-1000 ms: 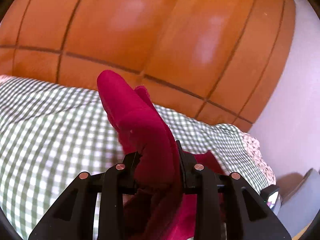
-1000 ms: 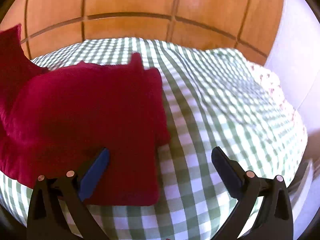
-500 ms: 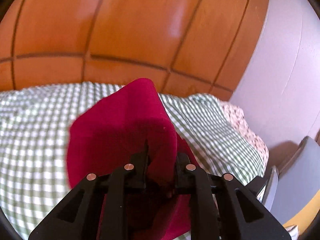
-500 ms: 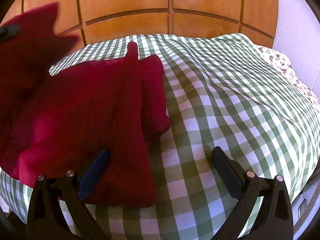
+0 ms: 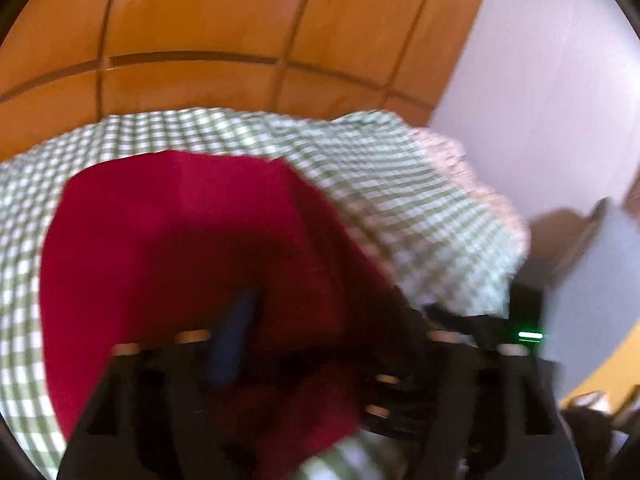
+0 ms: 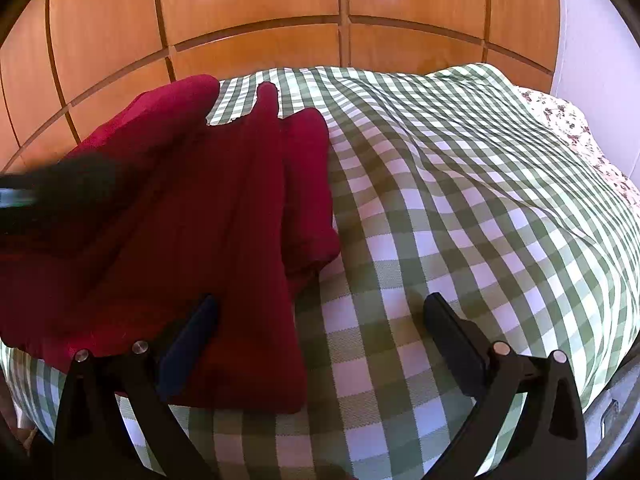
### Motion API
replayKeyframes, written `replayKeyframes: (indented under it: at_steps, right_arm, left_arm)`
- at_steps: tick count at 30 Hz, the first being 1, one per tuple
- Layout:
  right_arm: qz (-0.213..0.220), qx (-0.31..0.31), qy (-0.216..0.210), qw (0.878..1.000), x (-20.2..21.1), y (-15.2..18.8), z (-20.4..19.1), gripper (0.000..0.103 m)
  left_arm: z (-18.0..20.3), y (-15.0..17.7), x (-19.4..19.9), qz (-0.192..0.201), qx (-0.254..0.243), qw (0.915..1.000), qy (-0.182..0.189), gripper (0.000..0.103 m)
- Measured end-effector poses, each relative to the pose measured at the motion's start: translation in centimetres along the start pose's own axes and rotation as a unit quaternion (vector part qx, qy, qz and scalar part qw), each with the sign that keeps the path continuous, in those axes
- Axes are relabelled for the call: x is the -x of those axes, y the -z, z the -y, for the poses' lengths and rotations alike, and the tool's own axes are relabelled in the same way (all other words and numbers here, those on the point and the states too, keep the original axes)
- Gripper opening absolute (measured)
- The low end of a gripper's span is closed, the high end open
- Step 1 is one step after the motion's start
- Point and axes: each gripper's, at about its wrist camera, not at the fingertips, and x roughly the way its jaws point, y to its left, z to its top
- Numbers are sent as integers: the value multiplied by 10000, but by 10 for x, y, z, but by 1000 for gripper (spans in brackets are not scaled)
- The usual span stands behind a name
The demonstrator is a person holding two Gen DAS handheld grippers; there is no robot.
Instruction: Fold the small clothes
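Note:
A dark red garment [image 6: 208,216] lies partly folded on the green checked bedcover [image 6: 460,200]. In the blurred left wrist view the same garment [image 5: 180,240] lies spread below my left gripper [image 5: 332,320], whose jaws stand wide apart with nothing between them; one blue pad [image 5: 234,340] shows. My right gripper [image 6: 320,320] is open and empty, low over the garment's near right edge, its left finger [image 6: 188,344] over the cloth. The left gripper shows as a dark blur at the left of the right wrist view [image 6: 60,188], above the garment's left part.
An orange wooden panelled headboard [image 6: 280,20] stands behind the bed. A white wall [image 5: 540,100] is to the right. A floral sheet edge [image 6: 568,128] shows at the bed's far right corner. Grey and yellow objects [image 5: 600,300] sit beyond the bed's right side.
My left gripper carried the held red flap rightward over the garment, then opened and let it go; the cloth now lies flat. The right gripper stayed open and nearly still.

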Motion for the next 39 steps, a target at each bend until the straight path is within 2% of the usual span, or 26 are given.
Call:
replayKeyframes:
  at_steps: [2, 4, 5, 6, 8, 10, 13, 16, 18, 20, 21, 23, 25, 27, 29, 30, 31, 33, 37, 39]
  right_arm:
    - [-82, 81, -51, 9999, -1, -3, 2, 101]
    - [-171, 154, -108, 9997, 0, -6, 3, 101]
    - [-187, 143, -110, 9997, 3, -8, 5, 101]
    - [-119, 75, -61, 9999, 9, -11, 8, 101]
    - [205, -134, 57, 9997, 26, -17, 16, 101]
    - [531, -417, -250, 9974, 47, -26, 24, 98]
    - [802, -753, -1057, 9883, 71, -39, 25, 89]
    - [510, -1042, -2220, 9681, 68, -49, 15, 86]
    - [167, -1365, -2888, 9475, 54, -51, 8, 85]
    - [-217, -1692, -3306, 9282, 34, -53, -1, 83]
    - [-440, -1868, -3467, 9181, 22, -53, -5, 78]
    - [-589, -1935, -3647, 9089, 6, -56, -14, 74]
    - [-746, -1984, -3547, 9106, -8, -59, -23, 69]
    - [-884, -2109, -3532, 9071, -22, -61, -28, 65]
    - [-1004, -2160, -3486, 9065, -33, -63, -33, 49]
    - [-1049, -2130, -3461, 9076, -35, -64, -36, 30]
    - [-1037, -2055, -3478, 9089, -34, -67, -38, 24]
    - [-804, -1825, -3549, 9134, -23, -77, -41, 18]
    - [-93, -1383, -3667, 9200, 20, -95, -34, 16]
    - [192, -987, -3404, 9349, 38, -99, -31, 16]
  left_arm:
    - [4, 0, 22, 311, 13, 9991, 296, 80]
    - [5, 0, 45, 663, -80, 9974, 276, 82]
    - [4, 1, 58, 878, -143, 9959, 186, 87]
    - [3, 1, 66, 1037, -189, 9944, 85, 89]
    - [-9, 4, 84, 1407, -238, 9891, -359, 89]
    - [-27, 8, 96, 1582, -104, 9844, -758, 89]
    - [-67, 12, 103, 1547, 487, 9782, -1295, 89]
    - [-112, 23, 103, 1423, 1379, 9680, -1538, 89]
    - [-133, 34, 101, 1290, 1786, 9619, -1622, 89]
    - [-147, 40, 91, 1047, 1934, 9620, -1620, 89]
    - [-149, 44, 87, 922, 1908, 9642, -1596, 89]
    - [-150, 52, 81, 801, 1802, 9682, -1538, 89]
    - [-147, 60, 80, 878, 1780, 9700, -1404, 89]
    - [-147, 59, 76, 854, 1832, 9703, -1329, 89]
    - [-148, 60, 73, 792, 1906, 9707, -1228, 89]
    - [-149, 60, 71, 773, 1928, 9707, -1210, 89]
    - [-148, 62, 68, 754, 1944, 9705, -1208, 89]
    - [-147, 61, 65, 694, 1947, 9710, -1204, 89]
    - [-129, 56, 57, 594, 1720, 9774, -1075, 89]
    - [-117, 50, 52, 599, 1557, 9814, -953, 89]
